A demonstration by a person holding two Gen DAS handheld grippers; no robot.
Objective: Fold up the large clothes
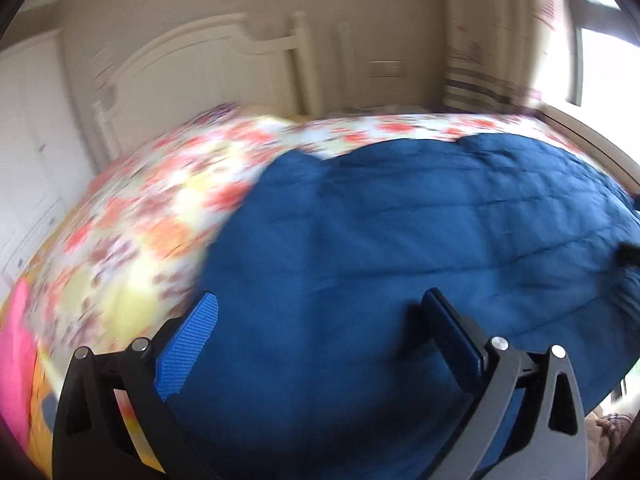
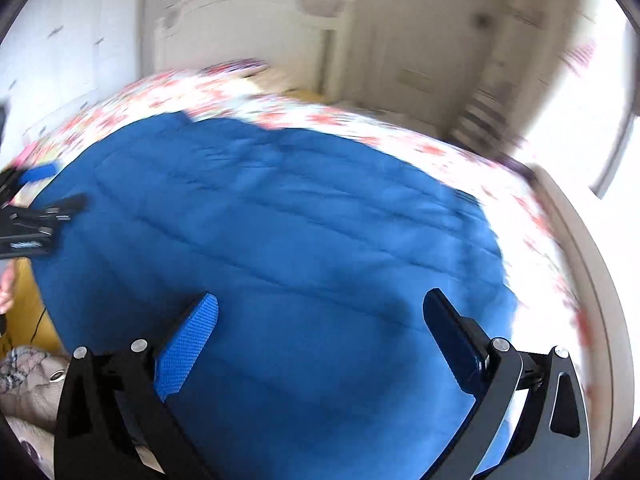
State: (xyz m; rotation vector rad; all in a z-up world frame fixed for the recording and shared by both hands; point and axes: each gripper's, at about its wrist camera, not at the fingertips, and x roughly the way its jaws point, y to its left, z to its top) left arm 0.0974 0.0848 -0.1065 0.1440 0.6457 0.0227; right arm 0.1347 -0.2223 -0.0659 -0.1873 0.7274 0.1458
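Blue garment (image 1: 400, 240) lies flat on bed (image 1: 160, 200); left gripper (image 1: 320, 312) and right gripper (image 2: 320, 312) spread, empty. Pinch near hem corners together.

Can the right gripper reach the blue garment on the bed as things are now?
Probably yes. The right gripper is open directly over the blue garment, which lies spread on the floral bedcover. Nothing sits between its fingers and the cloth. The left gripper is far off at the garment's other edge.

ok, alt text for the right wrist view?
Open right claw hovers over a blue quilted garment spread on a floral bedspread. The left claw enters at the left edge; a white headboard stands behind, blurred.
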